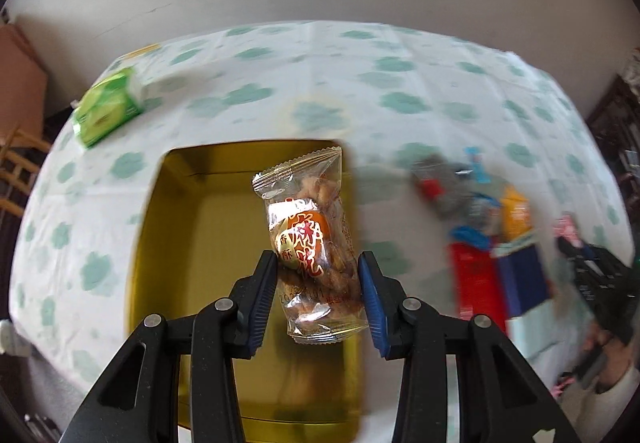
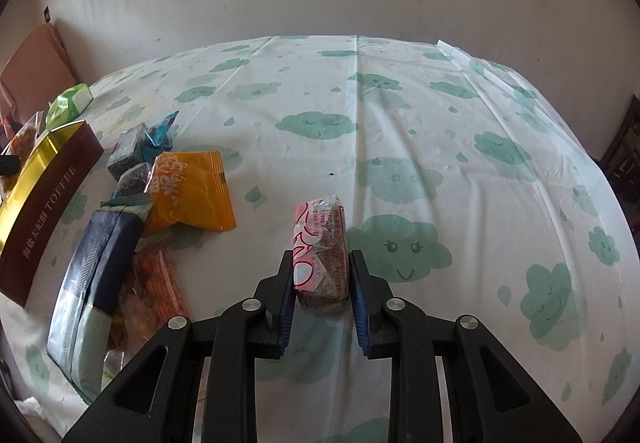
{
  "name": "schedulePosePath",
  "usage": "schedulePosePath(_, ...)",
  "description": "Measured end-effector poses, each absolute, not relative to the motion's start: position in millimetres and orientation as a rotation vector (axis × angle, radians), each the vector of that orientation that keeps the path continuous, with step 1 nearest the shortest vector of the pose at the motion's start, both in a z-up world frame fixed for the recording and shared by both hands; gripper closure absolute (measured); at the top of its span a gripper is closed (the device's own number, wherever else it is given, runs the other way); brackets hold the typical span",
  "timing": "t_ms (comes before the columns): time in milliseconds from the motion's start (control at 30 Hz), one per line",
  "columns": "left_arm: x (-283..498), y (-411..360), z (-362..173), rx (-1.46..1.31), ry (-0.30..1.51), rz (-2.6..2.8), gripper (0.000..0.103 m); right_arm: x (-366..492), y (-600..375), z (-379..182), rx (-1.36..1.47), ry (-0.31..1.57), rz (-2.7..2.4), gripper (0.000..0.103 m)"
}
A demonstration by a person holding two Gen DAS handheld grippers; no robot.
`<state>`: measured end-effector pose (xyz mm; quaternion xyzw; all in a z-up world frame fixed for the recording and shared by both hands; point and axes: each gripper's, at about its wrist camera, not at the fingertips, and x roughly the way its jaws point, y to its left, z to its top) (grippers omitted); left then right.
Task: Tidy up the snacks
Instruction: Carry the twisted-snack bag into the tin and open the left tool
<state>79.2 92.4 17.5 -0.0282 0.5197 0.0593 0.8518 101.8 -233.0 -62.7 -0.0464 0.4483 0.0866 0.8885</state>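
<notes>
- Snacks: a clear crinkly packet of fried nuggets (image 1: 314,239), centre of the left wrist view, is clamped between the left gripper (image 1: 320,297) pads and hangs over the open gold-lined box (image 1: 168,227).
- A wrapped dark bar (image 2: 322,255), red-and-white printed film, lower centre of the right wrist view, is clamped in the right gripper (image 2: 322,301); whether it touches the tablecloth (image 2: 440,147) cannot be told.
- Remaining pile, left of that view: orange sachet (image 2: 190,193), navy pouch (image 2: 96,275), small grey bars, blue wrappers, beside the maroon box wall.
- Risk, judged: slick film may slide from the pads, so the nugget packet could drop crooked or land on the box rim.
- Risk, judged: hard squeezing may crush the brittle contents.
- Textures: glossy creased film, serrated seals; rigid card box, foil-like lining; thin wrinkled plastic cloth with green clouds.
- Green carton (image 1: 108,107), upper left, stands well apart.
</notes>
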Motion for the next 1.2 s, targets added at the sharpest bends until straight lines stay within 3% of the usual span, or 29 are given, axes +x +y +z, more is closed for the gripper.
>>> schedulePosePath(367, 70, 148, -27, 0.001, 1.19, 0.211, 0.065, 101, -230, -63, -0.112, 0.935, 0.173, 0.076)
schedulePosePath(1200, 53, 163, -44, 0.03, 1.232, 0.215, 0.065, 101, -230, -64, -0.116, 0.94, 0.173, 0.076)
